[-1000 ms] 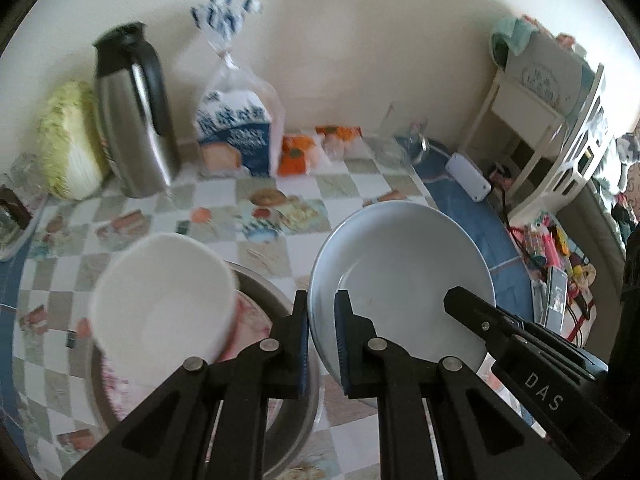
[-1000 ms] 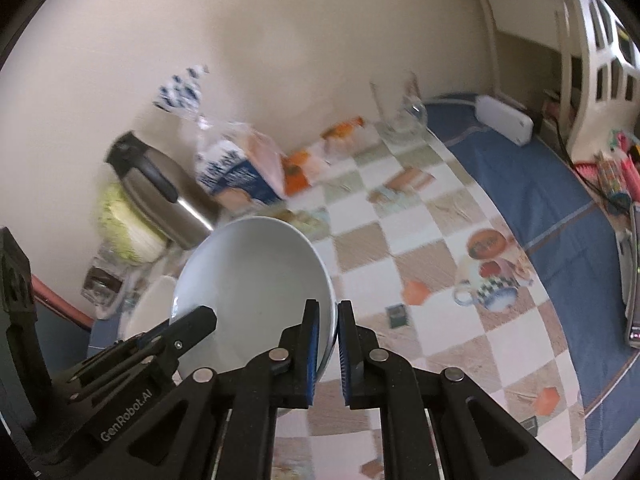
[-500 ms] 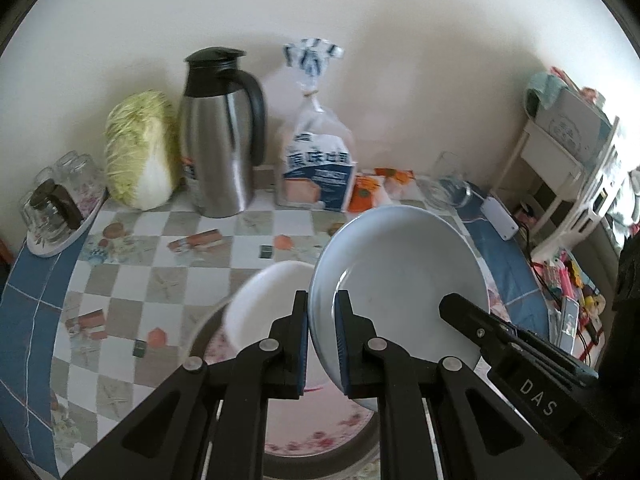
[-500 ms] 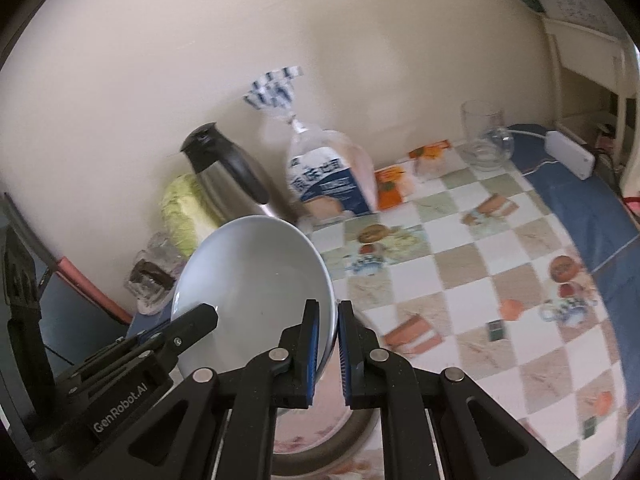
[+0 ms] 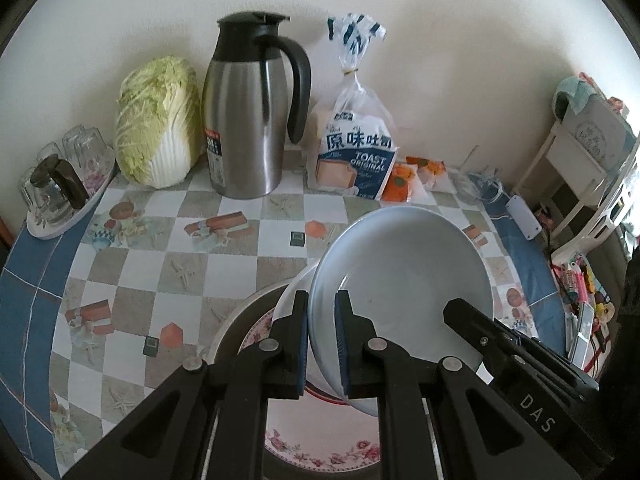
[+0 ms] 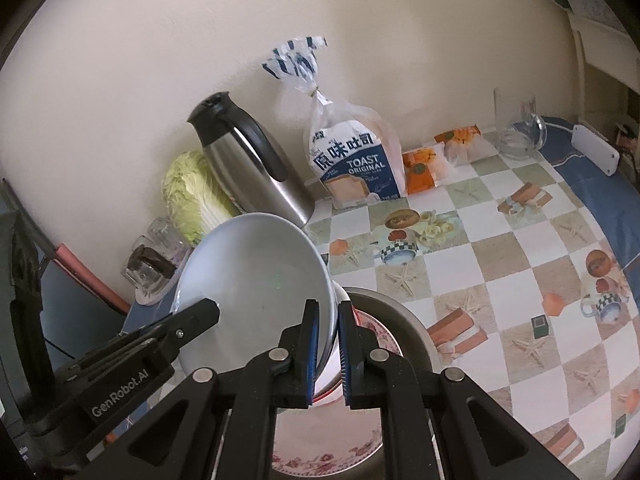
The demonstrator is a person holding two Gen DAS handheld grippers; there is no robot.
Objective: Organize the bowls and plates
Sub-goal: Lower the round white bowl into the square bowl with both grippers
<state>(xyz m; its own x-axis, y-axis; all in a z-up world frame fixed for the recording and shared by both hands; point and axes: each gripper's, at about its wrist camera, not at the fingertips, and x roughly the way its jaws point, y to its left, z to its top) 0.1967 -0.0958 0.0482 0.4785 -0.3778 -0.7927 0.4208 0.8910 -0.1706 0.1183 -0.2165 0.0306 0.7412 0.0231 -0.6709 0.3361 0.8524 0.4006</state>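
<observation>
A wide white dish (image 5: 400, 280) hangs tilted in the air, held by both grippers on opposite sides of its rim. My left gripper (image 5: 322, 336) is shut on its left rim. My right gripper (image 6: 328, 344) is shut on its right rim, and its arm shows at the dish's far side (image 5: 500, 340). Directly below lies a metal basin (image 6: 400, 312) holding a floral plate (image 5: 320, 448). A white bowl (image 5: 292, 300) sits in the basin, mostly hidden behind the dish.
Along the wall stand a cabbage (image 5: 156, 120), a steel thermos jug (image 5: 248, 112), a bag of toast bread (image 5: 352, 152) and orange packets (image 5: 400, 180). A tray of glasses (image 5: 60, 192) sits at the left, and a glass pitcher (image 6: 520, 128) and a white power strip (image 6: 596, 152) at the right.
Both grippers have carried the white dish leftward across the table. It now hangs over the basin, whose white bowl has slipped behind it.
</observation>
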